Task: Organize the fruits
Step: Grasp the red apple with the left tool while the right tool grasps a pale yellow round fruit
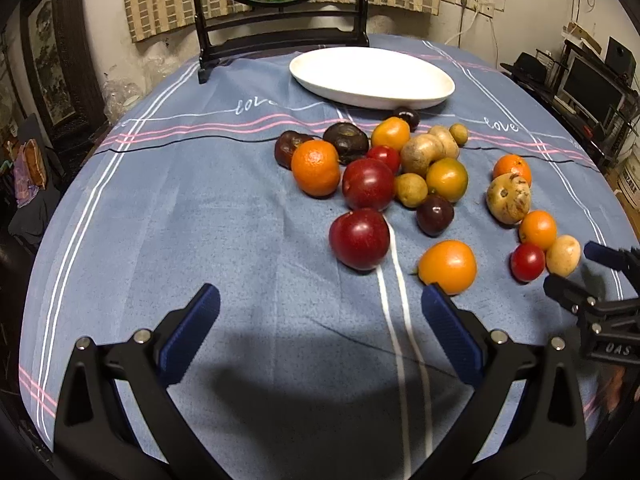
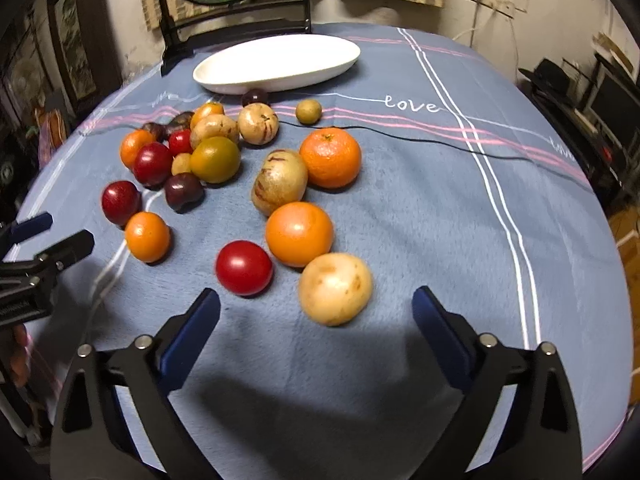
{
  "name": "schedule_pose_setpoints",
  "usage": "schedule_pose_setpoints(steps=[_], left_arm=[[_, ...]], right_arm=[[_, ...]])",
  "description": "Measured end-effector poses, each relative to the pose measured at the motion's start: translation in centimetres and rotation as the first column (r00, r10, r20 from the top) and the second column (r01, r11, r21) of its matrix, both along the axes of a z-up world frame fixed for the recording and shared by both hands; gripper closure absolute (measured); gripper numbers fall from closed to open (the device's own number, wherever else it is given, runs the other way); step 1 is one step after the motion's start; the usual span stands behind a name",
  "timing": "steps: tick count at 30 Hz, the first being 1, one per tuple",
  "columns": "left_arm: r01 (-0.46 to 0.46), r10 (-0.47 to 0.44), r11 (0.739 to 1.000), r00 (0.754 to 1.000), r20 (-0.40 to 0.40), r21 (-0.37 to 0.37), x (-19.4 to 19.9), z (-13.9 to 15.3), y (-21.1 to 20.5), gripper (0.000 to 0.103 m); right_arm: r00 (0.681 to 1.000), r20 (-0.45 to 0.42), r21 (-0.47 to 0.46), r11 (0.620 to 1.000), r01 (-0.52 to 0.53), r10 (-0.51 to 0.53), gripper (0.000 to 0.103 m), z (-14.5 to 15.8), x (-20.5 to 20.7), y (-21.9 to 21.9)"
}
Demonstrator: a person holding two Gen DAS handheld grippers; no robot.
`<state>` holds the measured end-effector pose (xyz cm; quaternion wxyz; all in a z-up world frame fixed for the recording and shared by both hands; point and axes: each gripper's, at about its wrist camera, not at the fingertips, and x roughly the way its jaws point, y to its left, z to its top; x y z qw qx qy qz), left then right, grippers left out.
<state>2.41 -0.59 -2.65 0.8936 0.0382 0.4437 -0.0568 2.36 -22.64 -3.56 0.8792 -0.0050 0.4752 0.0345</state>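
Several loose fruits lie on the blue tablecloth (image 1: 200, 220), among them red plums (image 1: 359, 239), oranges (image 1: 448, 266) and pale yellow melons (image 1: 509, 199). A white oval plate (image 1: 372, 74) stands behind them with nothing on it. My left gripper (image 1: 320, 296) is open above bare cloth, short of the nearest plum and orange. My right gripper (image 2: 316, 296) is open too. A pale round fruit (image 2: 335, 294) lies just ahead between its fingertips, untouched. A red tomato (image 2: 244, 267) and an orange (image 2: 299, 234) sit close beyond. Each gripper shows at the edge of the other's view.
A dark wooden stand (image 1: 280, 36) with an oval mirror stands behind the plate. A thin black cable (image 2: 440, 142) runs across the cloth. The round table's edge curves close on both sides; shelves with electronics (image 1: 592, 88) stand to the right.
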Motion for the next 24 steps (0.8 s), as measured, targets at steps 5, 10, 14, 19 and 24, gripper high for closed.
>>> schedule_pose_setpoints(steps=[5,10,14,19,24], left_arm=[[0.011,-0.011,1.0,1.0,-0.015,-0.001,0.9,-0.4,0.3,0.002],[0.031,-0.031,1.0,1.0,-0.008,0.002,1.6,-0.3,0.5,0.002],[0.04,-0.04,0.999,0.999,-0.002,0.012,2.3,-0.2,0.3,0.002],[0.038,-0.038,0.999,0.999,-0.011,0.014,2.9,-0.5,0.1,0.002],[0.034,-0.034,0.999,0.999,-0.018,0.017,3.4,-0.8,0.0,0.002]], right_arm=[[0.999,-0.019,-0.023,0.999,-0.042,0.042,0.019,-0.4,0.8,-0.4],[0.996,-0.037,-0.029,0.997,-0.078,0.077,0.03,-0.4,0.9,-0.8],[0.995,-0.031,-0.017,0.996,-0.09,0.09,0.031,-0.2,0.6,-1.6],[0.994,-0.062,-0.011,0.995,-0.096,0.095,0.044,-0.8,0.9,-1.9],[0.992,-0.065,-0.02,0.994,-0.107,0.105,0.054,-1.2,1.8,-1.6]])
